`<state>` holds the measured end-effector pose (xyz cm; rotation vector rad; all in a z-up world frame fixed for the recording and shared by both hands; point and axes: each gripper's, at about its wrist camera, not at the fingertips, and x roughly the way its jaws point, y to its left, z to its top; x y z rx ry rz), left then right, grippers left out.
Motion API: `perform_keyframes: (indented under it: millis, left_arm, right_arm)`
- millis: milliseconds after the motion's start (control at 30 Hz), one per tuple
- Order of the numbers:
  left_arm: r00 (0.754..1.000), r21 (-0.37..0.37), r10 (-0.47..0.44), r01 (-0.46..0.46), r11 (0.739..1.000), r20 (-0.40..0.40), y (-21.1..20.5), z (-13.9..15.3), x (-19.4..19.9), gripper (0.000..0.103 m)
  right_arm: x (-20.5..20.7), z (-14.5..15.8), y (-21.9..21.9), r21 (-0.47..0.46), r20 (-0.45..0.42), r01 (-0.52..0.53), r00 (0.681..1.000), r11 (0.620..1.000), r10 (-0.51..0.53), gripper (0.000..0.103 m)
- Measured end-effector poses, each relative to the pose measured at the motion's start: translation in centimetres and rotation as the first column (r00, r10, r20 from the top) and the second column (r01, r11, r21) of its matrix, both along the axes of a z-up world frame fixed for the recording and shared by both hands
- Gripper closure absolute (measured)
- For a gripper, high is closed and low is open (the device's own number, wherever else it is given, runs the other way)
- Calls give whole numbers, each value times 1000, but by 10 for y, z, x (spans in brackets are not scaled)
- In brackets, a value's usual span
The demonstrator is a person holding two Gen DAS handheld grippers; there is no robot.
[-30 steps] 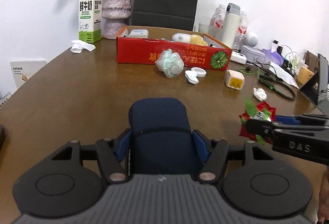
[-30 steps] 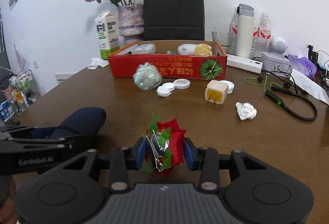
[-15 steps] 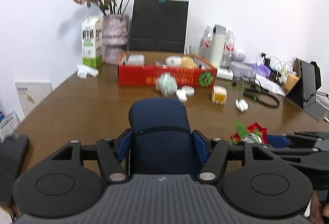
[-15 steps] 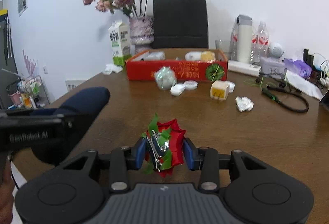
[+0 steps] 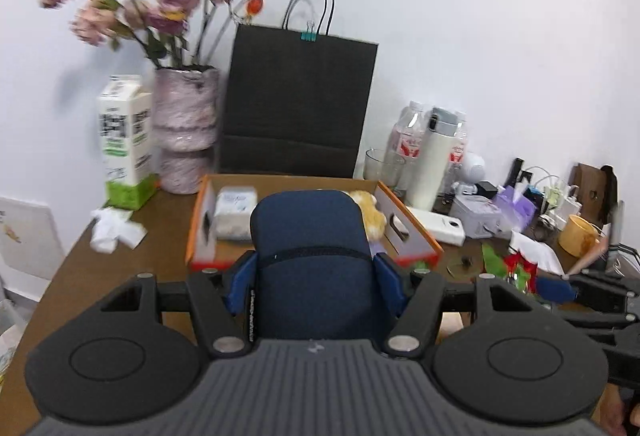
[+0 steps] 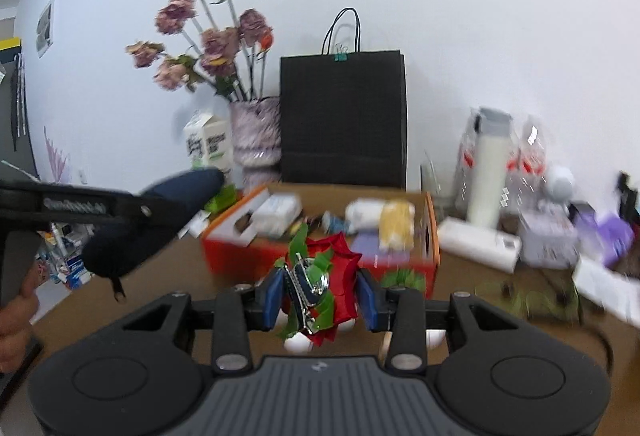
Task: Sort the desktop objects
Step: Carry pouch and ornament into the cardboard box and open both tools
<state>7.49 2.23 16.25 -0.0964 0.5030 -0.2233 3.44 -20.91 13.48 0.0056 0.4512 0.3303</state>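
Observation:
My left gripper (image 5: 316, 284) is shut on a dark blue soft case (image 5: 312, 268), held above the brown table just in front of the red cardboard box (image 5: 200, 236). The case also shows at the left of the right wrist view (image 6: 160, 211), beside a person's hand (image 6: 16, 320). My right gripper (image 6: 320, 296) is shut on a red flower clip with green leaves (image 6: 324, 276), held up just before the box (image 6: 240, 256). That clip shows at the right of the left wrist view (image 5: 516, 268).
Inside the box lie a white packet (image 5: 236, 207), a yellow plush (image 5: 370, 211) and other small items. Behind it stand a black paper bag (image 5: 300, 107), a vase of dried flowers (image 5: 186, 131) and a milk carton (image 5: 124, 139). Bottles, a thermos (image 5: 434, 155) and cables crowd the right.
Both grippers have risen and moved forward toward the red box, each still holding its object. The box now sits close below them and the loose items on the table have dropped out of sight.

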Motion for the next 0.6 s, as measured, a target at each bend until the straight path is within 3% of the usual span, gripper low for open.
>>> perform_keyframes:
  millis: [133,300,400,600]
  left_arm:
    - [996,-25,8,-11,1000,-91,-6,-7,91,39]
    - [980,19,38,-35,999,-194,-26,-42,183,39]
    - [960,37,81,-73,997,-268,-30,-72,217,39]
    - [941,68,10,13,998,-338,-42,-113,240,38]
  right_arm:
    - [94,14,7,16,-41,-4,999,1000,5,65]
    - [226,-4,13,65,-247,28,969,998,-11,65]
    - [284,-33,11,99,-374,79,927,992,-37,65]
    - [334,-91,7,165,-526,147,850,975,-39,64]
